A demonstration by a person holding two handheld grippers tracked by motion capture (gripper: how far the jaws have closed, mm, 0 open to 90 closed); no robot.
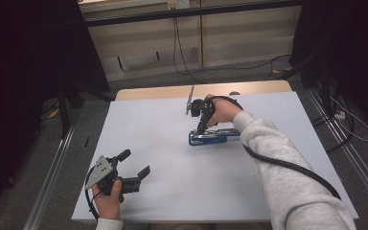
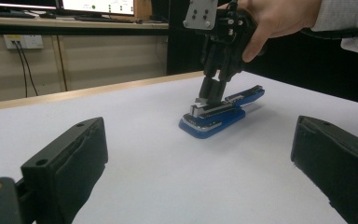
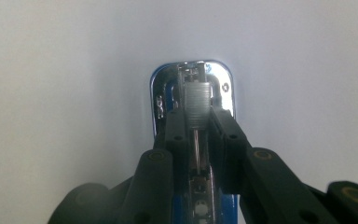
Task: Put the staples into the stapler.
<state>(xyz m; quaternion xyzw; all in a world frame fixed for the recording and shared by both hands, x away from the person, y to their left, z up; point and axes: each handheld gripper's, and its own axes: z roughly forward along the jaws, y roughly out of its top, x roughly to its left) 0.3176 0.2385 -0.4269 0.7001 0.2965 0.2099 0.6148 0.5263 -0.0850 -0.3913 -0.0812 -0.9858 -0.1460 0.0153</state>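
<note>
Stapler (image 1: 213,137) lies flat on the table (image 1: 163,139), right of middle, nearer the far edge than the near one. Right gripper (image 1: 201,128) comes down on its front end, jaws narrow and pinched on the metal staple strip (image 3: 197,106) in the open magazine. Step looks like loading or seating staples; next move likely needs a straight push or lift along the channel without skewing. Left gripper (image 1: 135,165) sits near the near-left corner, jaws wide, holding nothing. Bare table all round the stapler, edges well apart.
</note>
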